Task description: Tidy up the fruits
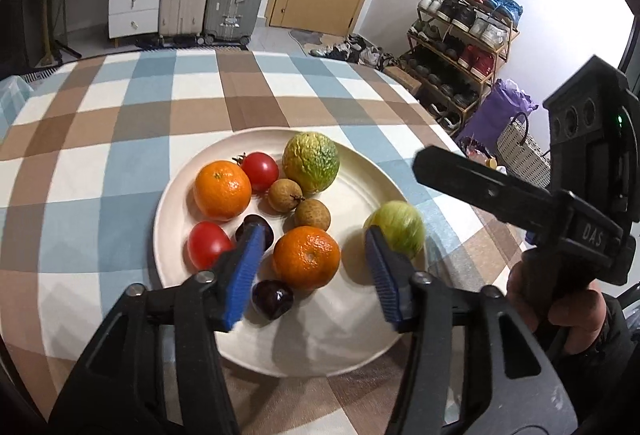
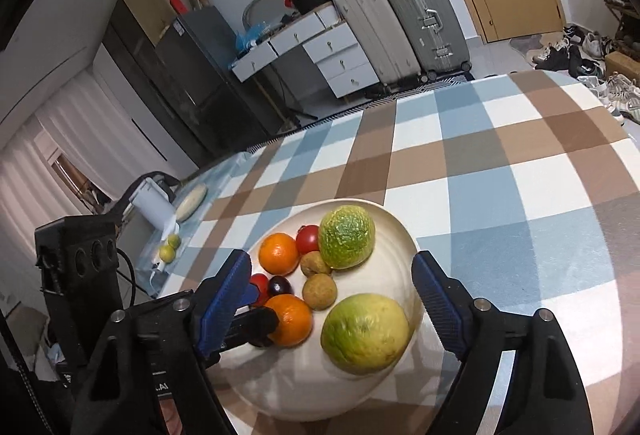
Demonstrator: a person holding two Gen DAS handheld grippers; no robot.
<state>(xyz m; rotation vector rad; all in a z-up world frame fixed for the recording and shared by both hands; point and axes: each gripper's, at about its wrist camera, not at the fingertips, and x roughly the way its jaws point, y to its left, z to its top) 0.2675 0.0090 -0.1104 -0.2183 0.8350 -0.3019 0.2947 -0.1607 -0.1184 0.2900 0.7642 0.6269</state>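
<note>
Holding nothing, I keep both the left gripper (image 1: 316, 267) and right gripper (image 2: 332, 295) wide open above the cream plate (image 1: 344, 347). It contains two oranges (image 1: 222, 189), tomatoes (image 1: 260, 171), longans (image 1: 285, 195), plums (image 1: 273, 299) and green fruits (image 1: 311, 162).

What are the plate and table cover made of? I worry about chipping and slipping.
The plate looks like glazed ceramic or melamine: cream, smooth, with a soft sheen; which one is unclear. The table cover looks like matte woven cloth, printed in blue, brown and white checks.
</note>
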